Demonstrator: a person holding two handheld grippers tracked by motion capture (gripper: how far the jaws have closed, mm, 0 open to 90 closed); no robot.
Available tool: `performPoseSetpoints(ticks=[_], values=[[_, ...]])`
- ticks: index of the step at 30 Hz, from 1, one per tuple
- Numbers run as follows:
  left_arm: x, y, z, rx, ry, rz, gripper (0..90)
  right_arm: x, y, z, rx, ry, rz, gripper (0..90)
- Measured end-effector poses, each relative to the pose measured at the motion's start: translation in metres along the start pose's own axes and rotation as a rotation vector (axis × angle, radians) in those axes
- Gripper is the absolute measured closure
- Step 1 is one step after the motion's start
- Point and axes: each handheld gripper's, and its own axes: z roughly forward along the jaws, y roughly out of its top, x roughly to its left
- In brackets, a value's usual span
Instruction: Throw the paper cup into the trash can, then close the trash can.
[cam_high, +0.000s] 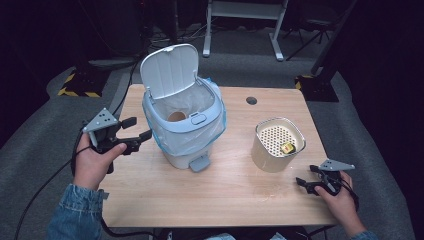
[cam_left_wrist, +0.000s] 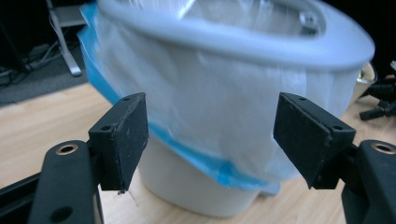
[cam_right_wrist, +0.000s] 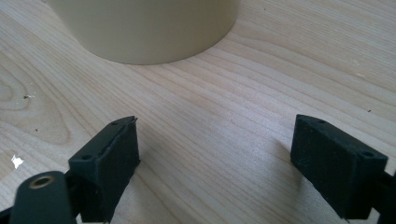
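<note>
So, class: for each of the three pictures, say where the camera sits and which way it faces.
High view: above the person's side, looking forward and down on the table; both forearms, left gripper, right gripper.
Left gripper view: rides that gripper, facing the lined bin between open jaws.
Right gripper view: low over the wood, facing the cream container between open jaws.
Shared: bin and container also appear from above.

No lettering, brand or number could be read anywhere. The small yellow item (cam_high: 286, 147) in the beige container (cam_high: 265, 157) perhaps bore print, too tiny to tell.
</note>
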Motion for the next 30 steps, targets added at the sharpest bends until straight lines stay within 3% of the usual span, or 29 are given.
performPoseSetpoints(ticks=[6, 22, 30], values=[[0.011, 0.026, 0.0, -0.016, 0.03, 0.007, 26.5, 0.0, 0.0, 0.0, 0.0, 0.0, 0.0, 15.4], [0.035, 0.076, 0.007, -0.072, 0.07, 0.021, 24.8, 0.0, 0.0, 0.0, 0.0, 0.0, 0.001, 15.4], [0.041, 0.096, 0.015, -0.116, 0.051, 0.037, 25.1, 0.0, 0.0, 0.0, 0.0, 0.0, 0.0, 15.4]])
